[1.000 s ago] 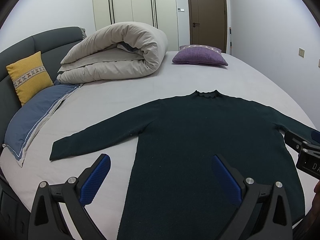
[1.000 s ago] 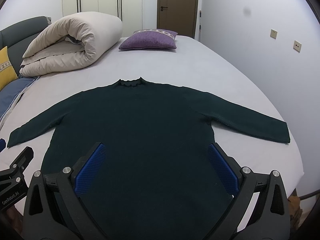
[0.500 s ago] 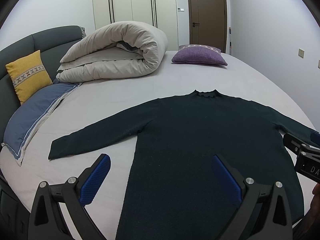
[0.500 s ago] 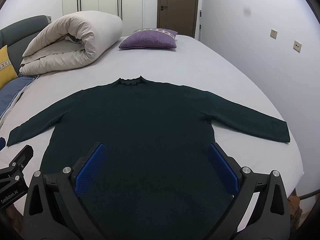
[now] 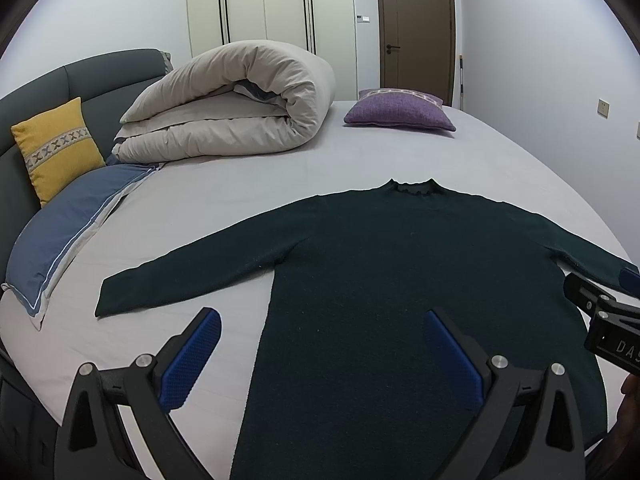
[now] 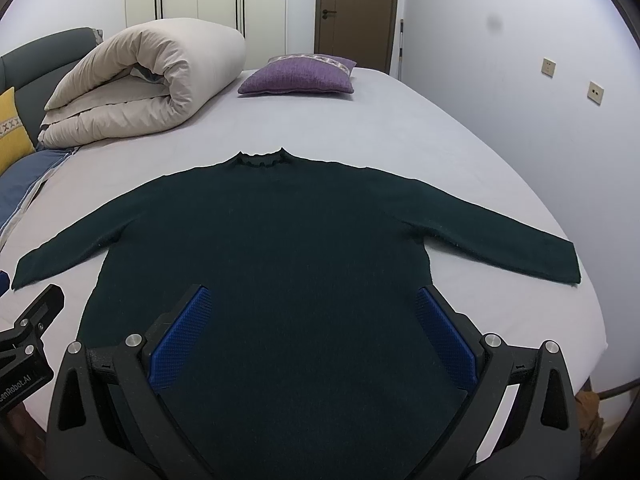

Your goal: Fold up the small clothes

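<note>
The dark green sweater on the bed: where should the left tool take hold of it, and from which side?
Probably the cuff of the sleeve on the left tool side. The sweater lies flat with that sleeve stretched outward, so come from the outer end and pinch its free edge to fold it inward.

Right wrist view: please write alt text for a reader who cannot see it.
A dark green sweater lies flat on a pale grey bed, collar away from the camera and both sleeves spread. The open right gripper hovers over its lower body, holding nothing. Beyond lie a rolled beige duvet and a purple cushion.
</note>
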The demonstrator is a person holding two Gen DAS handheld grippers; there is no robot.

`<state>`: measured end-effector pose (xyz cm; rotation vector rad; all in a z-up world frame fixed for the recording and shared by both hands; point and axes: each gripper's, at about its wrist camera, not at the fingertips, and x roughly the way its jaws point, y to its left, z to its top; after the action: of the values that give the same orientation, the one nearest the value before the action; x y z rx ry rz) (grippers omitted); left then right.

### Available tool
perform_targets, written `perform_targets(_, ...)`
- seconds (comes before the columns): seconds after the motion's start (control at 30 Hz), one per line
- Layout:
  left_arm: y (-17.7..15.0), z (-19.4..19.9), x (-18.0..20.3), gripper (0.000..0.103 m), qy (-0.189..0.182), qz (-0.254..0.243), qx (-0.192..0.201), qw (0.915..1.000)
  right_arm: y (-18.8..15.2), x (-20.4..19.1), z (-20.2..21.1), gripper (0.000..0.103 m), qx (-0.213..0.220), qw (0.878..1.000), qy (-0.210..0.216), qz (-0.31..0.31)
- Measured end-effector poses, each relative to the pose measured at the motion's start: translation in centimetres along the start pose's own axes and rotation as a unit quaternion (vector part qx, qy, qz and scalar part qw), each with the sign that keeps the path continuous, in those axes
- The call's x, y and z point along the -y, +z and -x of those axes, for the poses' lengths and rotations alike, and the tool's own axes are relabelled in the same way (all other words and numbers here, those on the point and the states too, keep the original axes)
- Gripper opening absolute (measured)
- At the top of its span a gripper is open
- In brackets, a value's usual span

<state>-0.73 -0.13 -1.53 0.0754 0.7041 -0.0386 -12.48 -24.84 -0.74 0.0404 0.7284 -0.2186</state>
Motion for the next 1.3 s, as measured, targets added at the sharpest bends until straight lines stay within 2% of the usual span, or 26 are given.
perform_targets(1.3, -0.9, -0.3, -0.3, 0.103, 0.001, 0.005, -0.011, 0.9999, -0.4, -0.4, -1.4, 0.103, -0.019, 1.0, -0.002, 0.001)
